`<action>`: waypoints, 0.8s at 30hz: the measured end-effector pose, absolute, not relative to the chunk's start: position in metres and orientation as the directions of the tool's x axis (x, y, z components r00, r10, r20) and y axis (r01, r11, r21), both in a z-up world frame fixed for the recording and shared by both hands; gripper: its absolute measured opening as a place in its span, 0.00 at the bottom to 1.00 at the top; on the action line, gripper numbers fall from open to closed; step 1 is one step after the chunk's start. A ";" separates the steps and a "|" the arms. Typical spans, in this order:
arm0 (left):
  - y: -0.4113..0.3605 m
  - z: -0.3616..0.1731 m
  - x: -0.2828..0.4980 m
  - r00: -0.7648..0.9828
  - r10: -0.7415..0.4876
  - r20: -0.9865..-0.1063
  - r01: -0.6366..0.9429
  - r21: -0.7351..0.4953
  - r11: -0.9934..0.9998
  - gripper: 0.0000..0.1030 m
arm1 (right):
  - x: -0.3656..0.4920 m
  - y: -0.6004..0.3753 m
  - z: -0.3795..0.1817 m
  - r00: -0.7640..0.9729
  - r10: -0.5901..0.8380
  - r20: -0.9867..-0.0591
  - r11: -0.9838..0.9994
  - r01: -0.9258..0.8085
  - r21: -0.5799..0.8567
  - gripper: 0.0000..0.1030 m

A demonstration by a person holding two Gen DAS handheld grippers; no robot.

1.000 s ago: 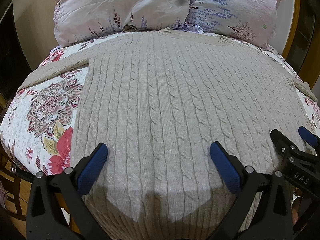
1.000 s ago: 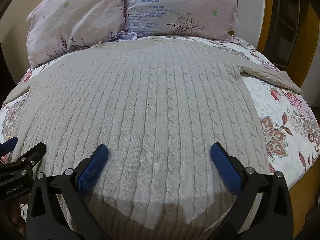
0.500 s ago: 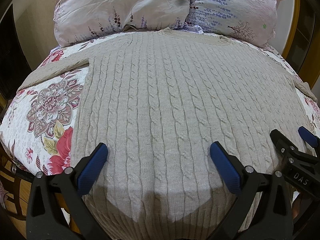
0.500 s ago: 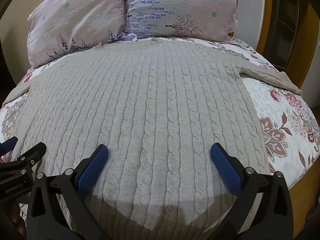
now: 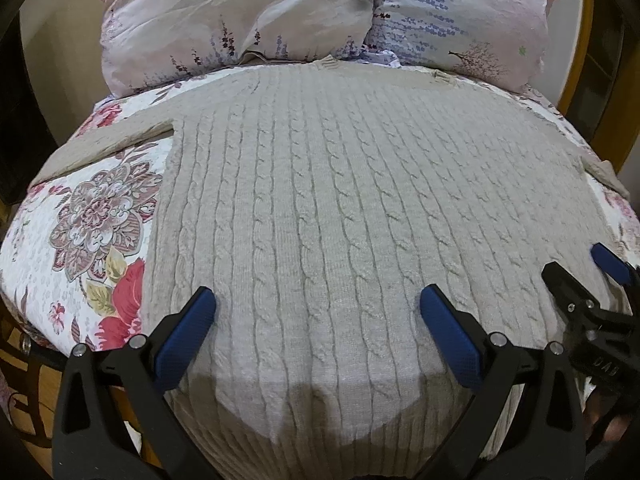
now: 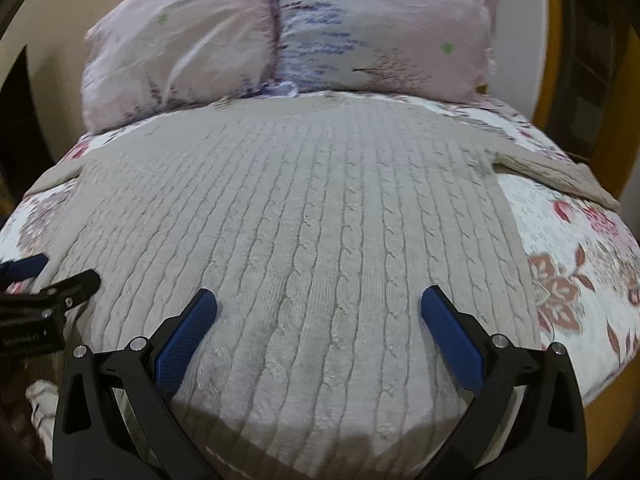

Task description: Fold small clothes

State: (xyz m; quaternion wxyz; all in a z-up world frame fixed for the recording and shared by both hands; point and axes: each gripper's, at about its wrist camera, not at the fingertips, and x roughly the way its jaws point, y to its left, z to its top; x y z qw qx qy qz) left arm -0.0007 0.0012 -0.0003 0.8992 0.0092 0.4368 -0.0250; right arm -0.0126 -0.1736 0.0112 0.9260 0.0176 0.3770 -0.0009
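A beige cable-knit sweater (image 5: pixel 340 208) lies flat on the bed, neck toward the pillows, hem toward me; it also shows in the right wrist view (image 6: pixel 320 220). Its left sleeve (image 5: pixel 108 144) and right sleeve (image 6: pixel 556 172) spread out sideways. My left gripper (image 5: pixel 318 320) is open and empty, hovering over the hem's left part. My right gripper (image 6: pixel 318 320) is open and empty over the hem's right part. Each gripper shows at the edge of the other's view: the right one in the left wrist view (image 5: pixel 588 280), the left one in the right wrist view (image 6: pixel 44 280).
A floral quilt (image 5: pixel 88 232) covers the bed. Two pink flowered pillows (image 5: pixel 240 20) (image 5: pixel 460 20) lie at the head. A wooden bed frame (image 6: pixel 548 40) and dark furniture stand at the right. The bed's near edge drops off under my grippers.
The right gripper has moved; its view is blurred and shifted, with the pillows and sweater sitting lower and further right. The left gripper has barely moved. Both stay open.
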 end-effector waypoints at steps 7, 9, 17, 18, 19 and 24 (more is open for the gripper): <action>0.088 0.036 0.018 0.765 -0.073 -0.640 -0.058 -0.183 0.981 0.98 | 0.014 -0.348 0.056 0.769 0.059 -0.636 0.868 0.276 0.414 0.80; 0.117 0.039 0.031 0.778 -0.068 -0.625 -0.088 -0.215 0.973 0.98 | 0.020 -0.413 0.058 0.767 -0.009 -0.641 0.784 0.403 0.472 0.70; 0.204 0.042 0.069 0.793 0.051 -0.607 -0.225 -0.215 0.950 0.98 | 0.031 -0.588 0.025 0.697 -0.156 -0.700 0.415 0.689 0.594 0.38; 0.214 0.042 0.072 0.792 0.053 -0.609 -0.242 -0.233 0.942 0.98 | 0.034 -0.595 0.019 0.692 -0.148 -0.707 0.389 0.698 0.601 0.35; 0.226 0.043 0.076 0.793 0.050 -0.607 -0.260 -0.263 0.929 0.98 | 0.038 -0.603 0.012 0.698 -0.149 -0.701 0.365 0.697 0.617 0.24; 0.269 0.044 0.085 0.790 0.101 -0.605 -0.354 -0.314 0.881 0.98 | 0.056 -0.614 0.012 0.666 -0.215 -0.714 0.369 0.733 0.572 0.10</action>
